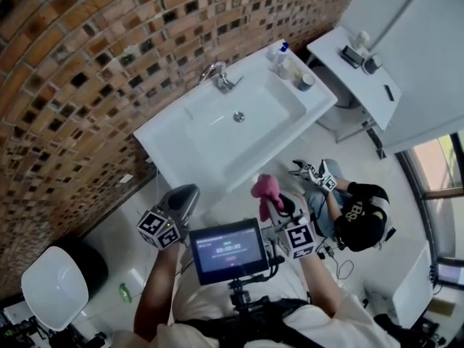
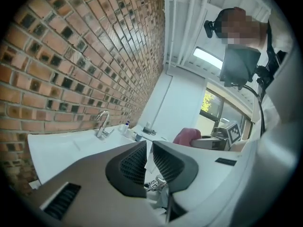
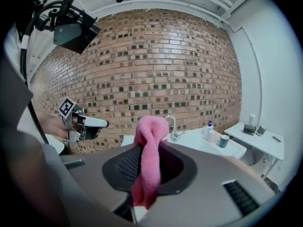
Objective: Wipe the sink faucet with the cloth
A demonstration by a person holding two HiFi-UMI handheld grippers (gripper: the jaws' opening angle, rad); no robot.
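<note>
— What are the walls like?
— A brick wall (image 1: 87, 56), red-brown with dark inset squares, runs behind the white counter (image 1: 165, 133). The other wall (image 1: 428, 27) is plain white.
— Furniture?
— A white side table (image 1: 348, 78) stands just beside the counter's right end, and a toilet (image 1: 54, 288) is off its left end.
— Floor and light?
— The floor (image 1: 355, 162) is pale. Daylight comes through a window (image 1: 438, 169), and a ceiling strip light (image 2: 208, 58) is lit.
</note>
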